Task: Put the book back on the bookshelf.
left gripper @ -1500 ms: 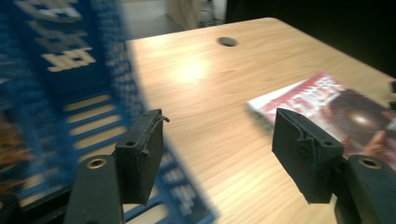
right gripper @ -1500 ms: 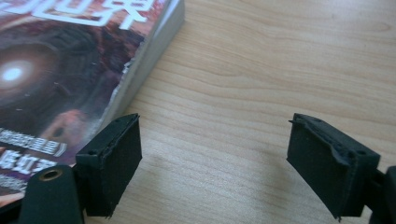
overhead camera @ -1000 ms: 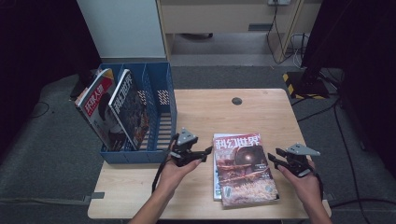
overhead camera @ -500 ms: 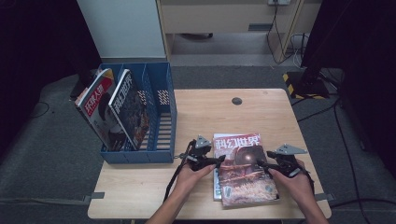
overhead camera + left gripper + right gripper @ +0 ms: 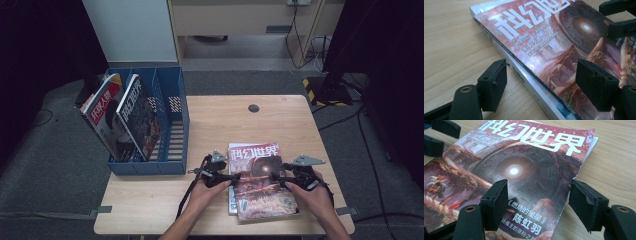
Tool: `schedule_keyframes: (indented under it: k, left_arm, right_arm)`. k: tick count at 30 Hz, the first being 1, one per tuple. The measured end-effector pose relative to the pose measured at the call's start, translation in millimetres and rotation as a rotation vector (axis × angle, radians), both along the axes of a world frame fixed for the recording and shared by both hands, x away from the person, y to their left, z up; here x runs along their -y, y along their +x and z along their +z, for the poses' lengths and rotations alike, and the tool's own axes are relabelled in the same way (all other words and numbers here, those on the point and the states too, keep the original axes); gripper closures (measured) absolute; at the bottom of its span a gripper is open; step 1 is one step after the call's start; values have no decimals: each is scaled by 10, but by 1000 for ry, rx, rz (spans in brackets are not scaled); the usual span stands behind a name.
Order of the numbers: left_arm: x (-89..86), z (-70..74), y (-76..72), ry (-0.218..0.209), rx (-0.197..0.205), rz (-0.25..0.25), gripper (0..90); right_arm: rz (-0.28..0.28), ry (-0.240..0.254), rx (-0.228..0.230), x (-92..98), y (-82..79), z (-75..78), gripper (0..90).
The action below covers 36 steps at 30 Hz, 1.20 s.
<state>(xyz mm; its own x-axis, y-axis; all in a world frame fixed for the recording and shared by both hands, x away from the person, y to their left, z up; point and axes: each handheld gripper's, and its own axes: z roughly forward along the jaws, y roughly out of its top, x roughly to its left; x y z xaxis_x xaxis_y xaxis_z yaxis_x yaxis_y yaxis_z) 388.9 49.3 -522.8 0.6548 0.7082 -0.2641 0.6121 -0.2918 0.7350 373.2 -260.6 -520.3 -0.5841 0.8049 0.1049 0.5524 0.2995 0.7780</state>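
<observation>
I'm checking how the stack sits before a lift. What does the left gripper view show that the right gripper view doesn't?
Left gripper view: the stack's spine edge, with a second magazine under the top magazine, and the left gripper open astride that edge.

Right gripper view: the cover's curled free edge and the right gripper, jaws just opening, gripping nothing.

Both: the red cover and the wooden table.

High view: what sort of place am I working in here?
Probably a lab or recording studio, not a home: a small wooden table stands on grey carpet, dark curtains hang at the sides, and cables trail over the floor beside hazard-striped tape.
</observation>
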Motion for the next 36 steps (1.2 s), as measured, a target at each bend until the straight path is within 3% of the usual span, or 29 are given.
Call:
schedule_keyframes:
  k: [5, 8, 13, 19, 25, 31, 36]
  left_arm:
    - [5, -46, 16, -6, -34, -7, 222]
    - [-6, -44, 8, 4, -35, -2, 199]
    - [-32, -72, 17, -20, -61, -6, 183]
    - [-56, -71, 51, -15, -58, -6, 165]
    - [-89, -66, 71, -68, -108, -8, 254]
    - [-149, -10, 78, -70, -96, -16, 341]
    - [-140, -23, 98, -81, -112, -22, 352]
  right_arm:
    - [21, -5, 16, -46, 5, -3, 327]
    - [43, -13, 30, -86, 2, -5, 334]
    - [65, -18, 40, -113, -8, -6, 345]
    - [85, -16, 41, -145, -18, -8, 350]
    - [103, -18, 47, -175, -25, -8, 357]
    - [120, -23, 54, -174, -27, -6, 375]
    - [132, -25, 62, -193, -36, -5, 396]
